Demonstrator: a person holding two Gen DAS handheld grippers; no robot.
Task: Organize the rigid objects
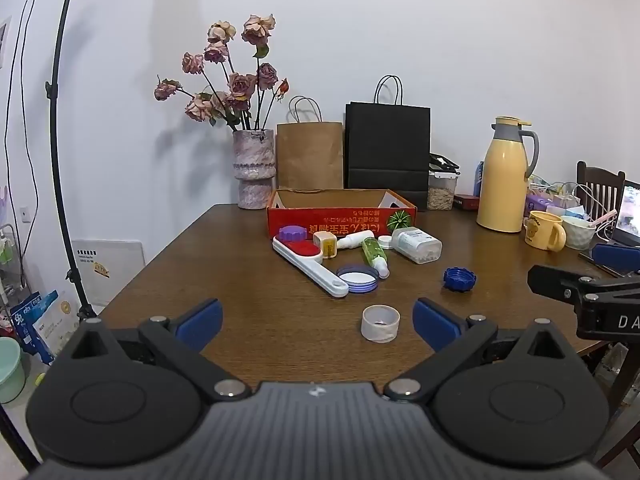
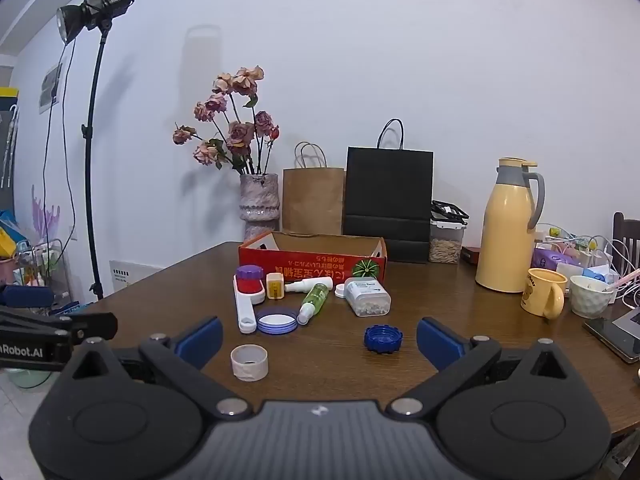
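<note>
Before the red box (image 1: 340, 218), green bottle (image 1: 374, 255) cap points nearward.

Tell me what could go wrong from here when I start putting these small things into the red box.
The green bottle lies on its side against other items, so a nudge might roll it. The white scoop overlaps the blue-rimmed lid; lifting one could drag the other. Both grippers, left and right, hang open side by side and could collide.

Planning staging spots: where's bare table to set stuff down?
Free: the table's left side beside the white scoop, and the strip between the blue cap and yellow mug. Crowded: cluster before the red box.
</note>
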